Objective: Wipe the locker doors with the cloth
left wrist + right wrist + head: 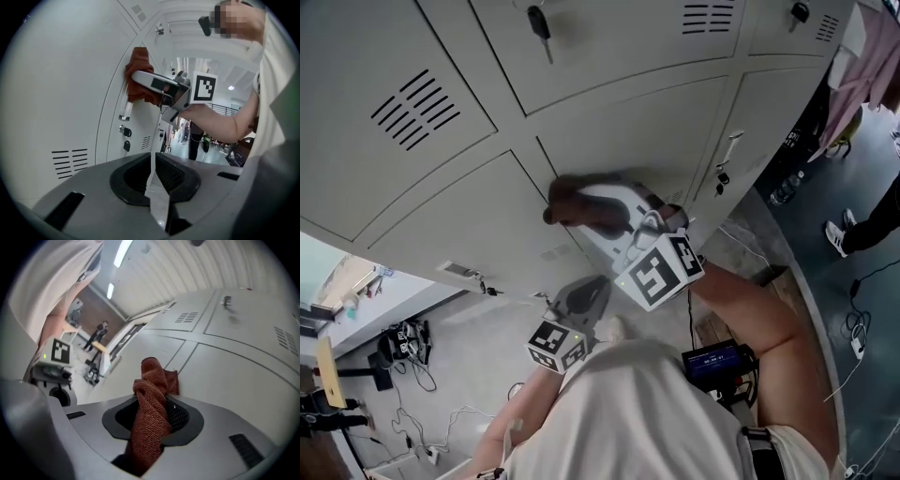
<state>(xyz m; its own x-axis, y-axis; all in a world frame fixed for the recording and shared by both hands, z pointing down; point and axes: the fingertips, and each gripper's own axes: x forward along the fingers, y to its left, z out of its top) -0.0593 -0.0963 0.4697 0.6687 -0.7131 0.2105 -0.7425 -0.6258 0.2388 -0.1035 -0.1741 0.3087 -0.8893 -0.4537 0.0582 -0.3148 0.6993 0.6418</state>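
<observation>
A rust-red cloth (570, 201) is pressed against the grey locker doors (459, 220), close to a seam between two of them. My right gripper (586, 208) is shut on it. In the right gripper view the cloth (151, 401) fills the jaws and bunches up beyond them, with the locker face (234, 366) just behind. The left gripper (584, 294) hangs lower, off the lockers, with its jaws together and nothing held (153, 176). From the left gripper view, the cloth (139, 68) and right gripper (143, 83) sit beside a door handle (125, 108).
Keys hang in several locks (540, 24) (722, 178) (125, 132). A pink garment (862, 66) hangs at the row's far right. Another person's leg and shoe (853, 232) are on the floor there. Cables (412, 347) lie on the floor at lower left.
</observation>
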